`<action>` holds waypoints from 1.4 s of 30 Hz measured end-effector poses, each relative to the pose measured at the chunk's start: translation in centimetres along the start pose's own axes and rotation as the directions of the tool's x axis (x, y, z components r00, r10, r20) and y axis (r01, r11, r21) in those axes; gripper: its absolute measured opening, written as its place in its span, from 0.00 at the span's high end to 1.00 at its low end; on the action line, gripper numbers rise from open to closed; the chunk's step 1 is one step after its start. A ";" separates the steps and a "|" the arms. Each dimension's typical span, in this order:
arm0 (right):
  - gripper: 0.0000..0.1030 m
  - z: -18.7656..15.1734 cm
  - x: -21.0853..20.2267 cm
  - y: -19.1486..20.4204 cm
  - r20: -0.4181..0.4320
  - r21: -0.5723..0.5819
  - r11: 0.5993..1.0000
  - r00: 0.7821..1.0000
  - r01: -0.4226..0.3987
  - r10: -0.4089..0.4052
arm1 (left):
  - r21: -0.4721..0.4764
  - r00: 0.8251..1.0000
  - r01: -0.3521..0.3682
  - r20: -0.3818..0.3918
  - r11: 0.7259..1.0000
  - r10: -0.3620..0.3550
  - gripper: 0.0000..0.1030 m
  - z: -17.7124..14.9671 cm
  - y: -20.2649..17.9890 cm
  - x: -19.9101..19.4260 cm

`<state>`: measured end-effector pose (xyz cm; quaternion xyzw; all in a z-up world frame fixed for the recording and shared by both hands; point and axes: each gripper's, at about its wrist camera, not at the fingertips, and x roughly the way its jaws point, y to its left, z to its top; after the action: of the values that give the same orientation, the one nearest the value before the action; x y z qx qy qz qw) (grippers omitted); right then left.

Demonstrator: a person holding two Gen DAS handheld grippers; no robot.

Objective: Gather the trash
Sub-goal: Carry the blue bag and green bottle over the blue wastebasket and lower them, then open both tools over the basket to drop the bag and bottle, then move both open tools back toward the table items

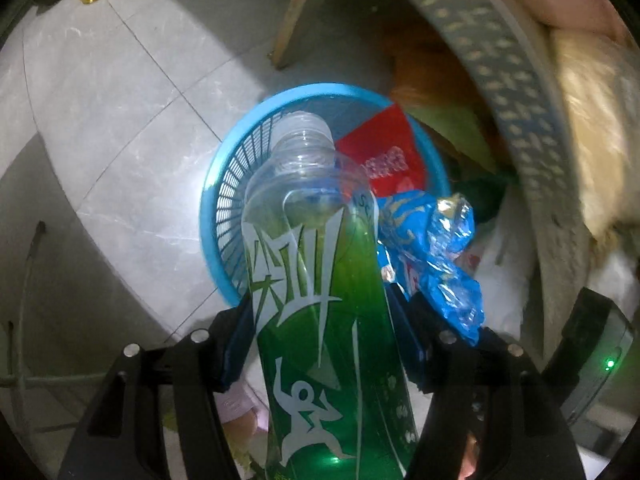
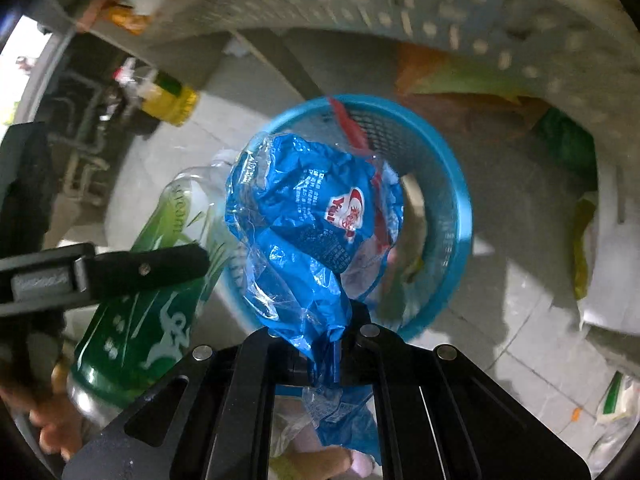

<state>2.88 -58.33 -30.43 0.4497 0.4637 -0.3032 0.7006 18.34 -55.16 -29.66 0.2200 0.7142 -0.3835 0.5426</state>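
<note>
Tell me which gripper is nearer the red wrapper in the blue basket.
Right, by a little. The right gripper hangs its blue wrapper beside the red wrapper; the left gripper holds its bottle farther aside.

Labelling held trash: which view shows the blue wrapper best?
Right wrist: the blue wrapper fills the centre, print legible, pinched in the right gripper. Left wrist shows only a crumpled part beside the green bottle, over the blue basket.

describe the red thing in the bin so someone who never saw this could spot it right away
Start at the round blue basket on the pale tiled floor, the one with slatted sides. Inside it, against the far wall, lies a flat red wrapper with pale print. It is the only red piece there; the crumpled blue wrapper and the green-labelled bottle are held above the basket, not in it.
</note>
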 end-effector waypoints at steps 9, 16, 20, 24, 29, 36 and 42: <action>0.48 0.9 0.8 -0.2 0.045 -0.027 0.999 0.999 0.032 -0.031 | 0.050 0.996 -0.047 0.073 0.998 0.043 0.29 1.4 -0.9 -1.0; 0.42 -0.9 -1.7 -1.1 0.106 -0.042 0.999 0.994 0.006 -0.002 | 0.072 0.989 0.035 0.138 0.997 -0.045 0.28 -0.7 -1.7 -6.6; 0.41 -1.7 -3.1 -1.6 0.142 -0.053 0.998 0.989 -0.029 0.036 | 0.123 0.978 0.048 0.198 0.991 -0.072 0.28 -3.2 -2.4 -10.7; 0.41 -2.4 -4.0 -1.9 0.147 -0.064 0.997 0.988 -0.044 0.053 | 0.187 0.955 0.003 0.290 0.982 -0.058 0.23 -7.3 -2.3 -15.5; 0.41 -3.5 -5.6 -0.6 0.170 -0.082 0.993 0.981 -0.081 0.094 | 0.194 0.909 -0.034 0.414 0.980 -0.051 0.19 -13.1 -0.1 -21.4; 0.34 -5.3 -9.3 0.8 0.234 -0.120 0.987 0.963 -0.107 0.133 | 0.110 0.825 0.014 0.561 0.994 -0.074 0.14 -21.4 5.4 -27.0; 0.31 -7.6 -12.4 1.4 0.264 -0.115 0.986 0.953 -0.123 0.150 | 0.027 0.731 -0.011 0.683 1.000 -0.010 0.12 -28.2 11.2 -31.0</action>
<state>-3.63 -50.76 -19.74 0.4000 0.3450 -0.2899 0.7981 19.18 -23.02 -0.55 0.0719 0.4595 -0.4477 0.7637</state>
